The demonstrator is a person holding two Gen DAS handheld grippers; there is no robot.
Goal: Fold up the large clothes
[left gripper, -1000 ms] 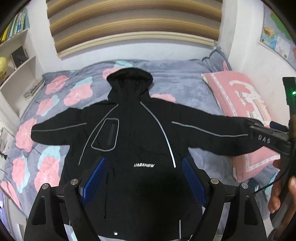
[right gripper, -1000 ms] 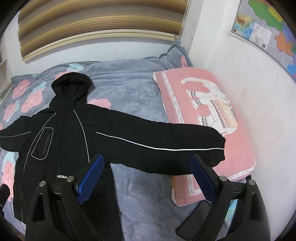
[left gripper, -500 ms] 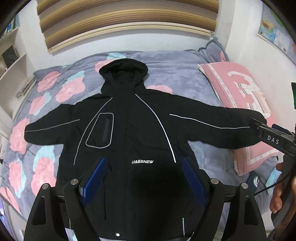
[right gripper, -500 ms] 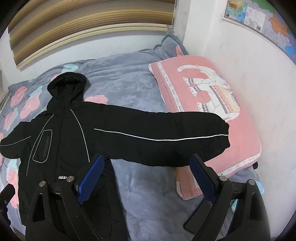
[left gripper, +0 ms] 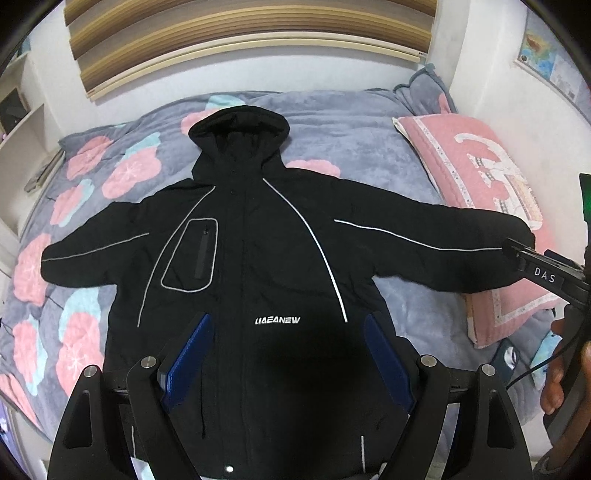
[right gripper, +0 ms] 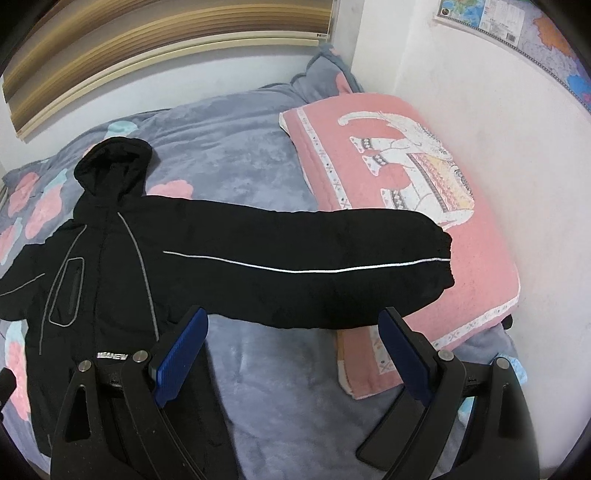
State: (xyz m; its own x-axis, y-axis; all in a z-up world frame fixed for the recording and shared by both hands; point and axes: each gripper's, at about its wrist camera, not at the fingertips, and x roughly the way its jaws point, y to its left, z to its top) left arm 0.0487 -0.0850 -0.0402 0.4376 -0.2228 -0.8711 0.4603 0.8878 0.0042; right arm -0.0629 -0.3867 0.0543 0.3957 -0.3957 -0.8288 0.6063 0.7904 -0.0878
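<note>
A black hooded jacket [left gripper: 258, 266] with thin reflective stripes lies face up and spread flat on the bed, both sleeves out to the sides. My left gripper [left gripper: 288, 354] is open and empty, hovering over the jacket's lower front. My right gripper [right gripper: 291, 350] is open and empty, just short of the right sleeve [right gripper: 314, 266], whose cuff [right gripper: 439, 262] rests on the pink pillow. The right gripper also shows at the right edge of the left wrist view [left gripper: 546, 273], near that cuff.
The bed has a grey blanket [left gripper: 354, 147] with pink and blue flowers. A pink elephant pillow [right gripper: 399, 177] lies against the right wall [right gripper: 498, 110]. Shelves [left gripper: 22, 140] stand at the left. Window blinds [left gripper: 240, 33] hang behind the bed.
Both grippers have moved forward and lower towards the jacket; the right gripper has closed in on the right sleeve. Both stay open.
</note>
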